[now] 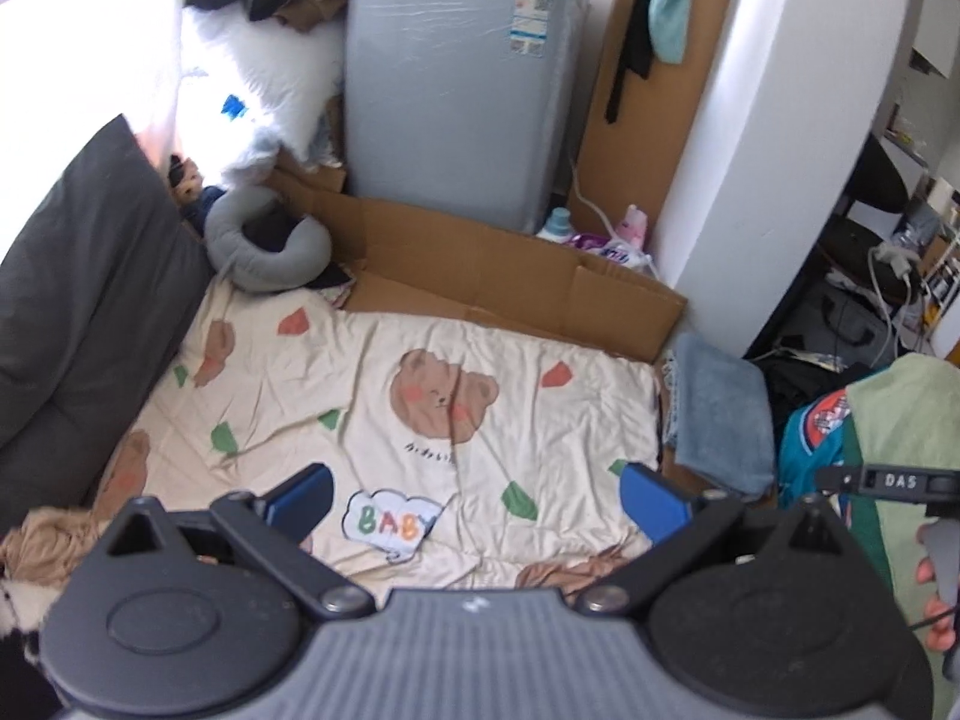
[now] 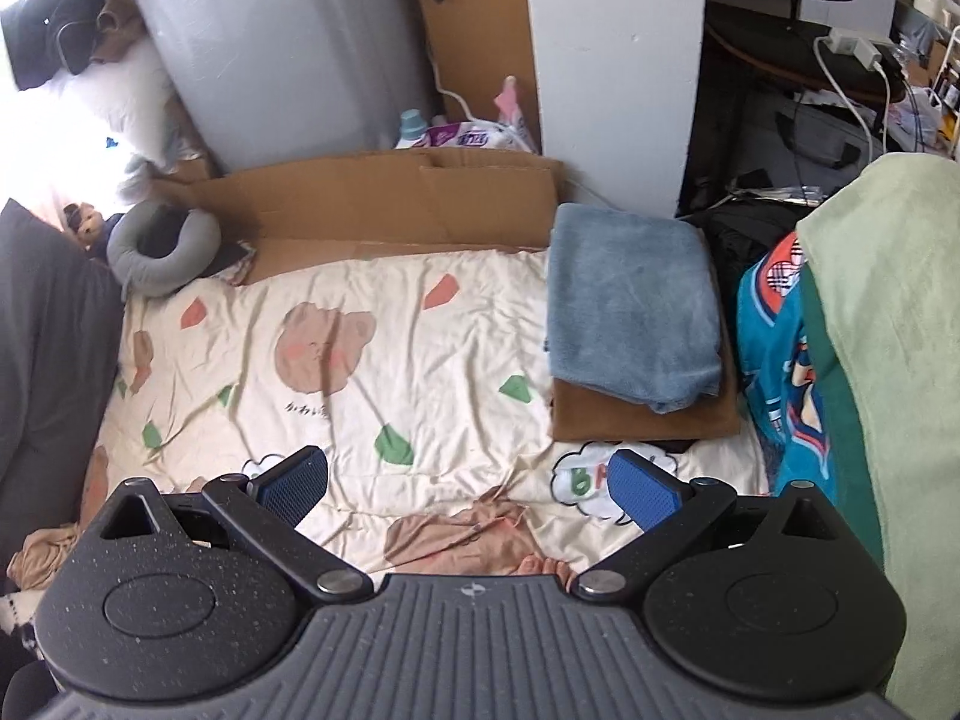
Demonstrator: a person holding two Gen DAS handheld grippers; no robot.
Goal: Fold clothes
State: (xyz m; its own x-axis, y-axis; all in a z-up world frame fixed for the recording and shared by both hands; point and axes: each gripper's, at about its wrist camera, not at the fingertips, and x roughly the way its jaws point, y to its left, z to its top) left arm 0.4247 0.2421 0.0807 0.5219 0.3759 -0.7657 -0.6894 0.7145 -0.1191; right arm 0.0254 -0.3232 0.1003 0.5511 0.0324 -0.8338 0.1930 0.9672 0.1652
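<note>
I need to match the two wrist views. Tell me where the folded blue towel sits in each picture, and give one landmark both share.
Left wrist view: the folded blue towel lies right of centre, at the right edge of the bear-print sheet.
Right wrist view: the towel lies upper right of centre, on a folded brown cloth.
Shared landmark: the grey neck pillow, at the sheet's far left corner.
</note>
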